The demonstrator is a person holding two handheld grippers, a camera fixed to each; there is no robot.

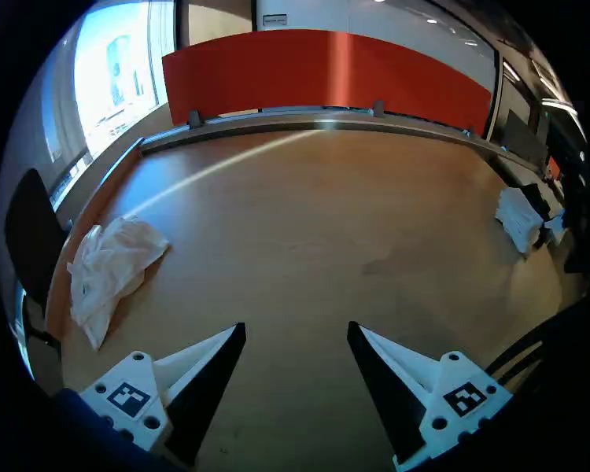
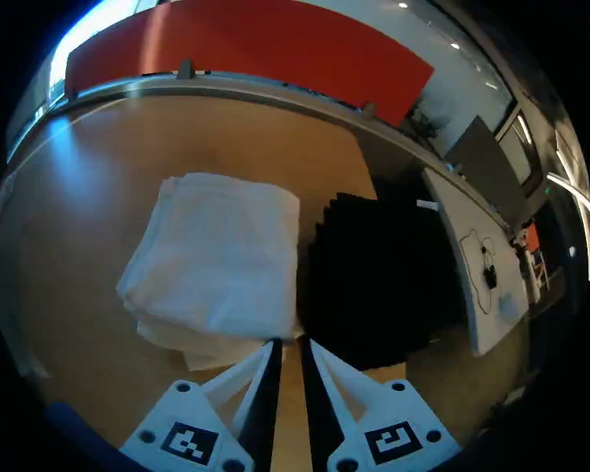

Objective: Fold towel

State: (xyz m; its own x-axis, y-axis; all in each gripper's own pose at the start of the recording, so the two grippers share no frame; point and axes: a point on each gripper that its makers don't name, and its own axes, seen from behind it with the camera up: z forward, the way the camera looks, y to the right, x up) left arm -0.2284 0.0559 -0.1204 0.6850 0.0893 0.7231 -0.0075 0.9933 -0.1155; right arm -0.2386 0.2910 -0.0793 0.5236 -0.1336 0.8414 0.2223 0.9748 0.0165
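A crumpled white towel (image 1: 110, 271) lies loose near the left edge of the wooden table (image 1: 318, 228). My left gripper (image 1: 295, 334) hovers open over bare wood to the right of it, nothing between its fingers. A folded white towel stack (image 1: 519, 219) rests at the far right of the table. In the right gripper view that folded stack (image 2: 216, 263) sits just ahead, beside a pile of folded black cloth (image 2: 381, 275). My right gripper (image 2: 289, 342) is shut, its tips at the near corner of the white stack, between the two piles. Only a thin slit remains between the fingers.
An orange divider panel (image 1: 326, 75) on a metal rail (image 1: 295, 122) closes off the table's far edge. A dark chair (image 1: 31, 236) stands off the left side by the window. A grey desk (image 2: 484, 267) with a cable lies beyond the black cloth.
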